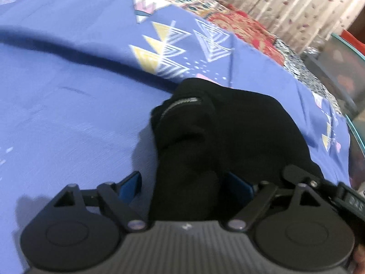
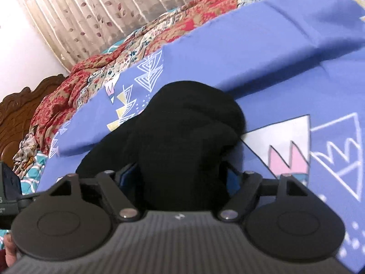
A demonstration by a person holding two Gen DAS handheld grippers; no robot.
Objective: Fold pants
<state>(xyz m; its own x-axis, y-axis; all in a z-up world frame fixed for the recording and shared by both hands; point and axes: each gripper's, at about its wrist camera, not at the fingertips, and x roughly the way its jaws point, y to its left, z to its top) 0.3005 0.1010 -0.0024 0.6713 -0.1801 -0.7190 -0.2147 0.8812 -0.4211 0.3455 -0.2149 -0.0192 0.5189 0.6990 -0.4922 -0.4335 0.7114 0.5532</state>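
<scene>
Centrally, black pants (image 1: 228, 132) bunched, blue sheet (image 1: 68, 114) bare leftward, quilt (image 1: 239, 20) edging beyond

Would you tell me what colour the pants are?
The pants are plain black, clearest in the left wrist view, where a grey zipper shows.

Black pants (image 1: 228, 132) on blue triangle-patterned sheet (image 1: 68, 91), red floral quilt (image 2: 68, 91).

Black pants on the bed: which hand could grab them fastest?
Probably the right. The pants fill the space between the right gripper's open fingers, so closing would catch cloth. The left gripper also straddles them, but one finger stands clear of the cloth.
</scene>
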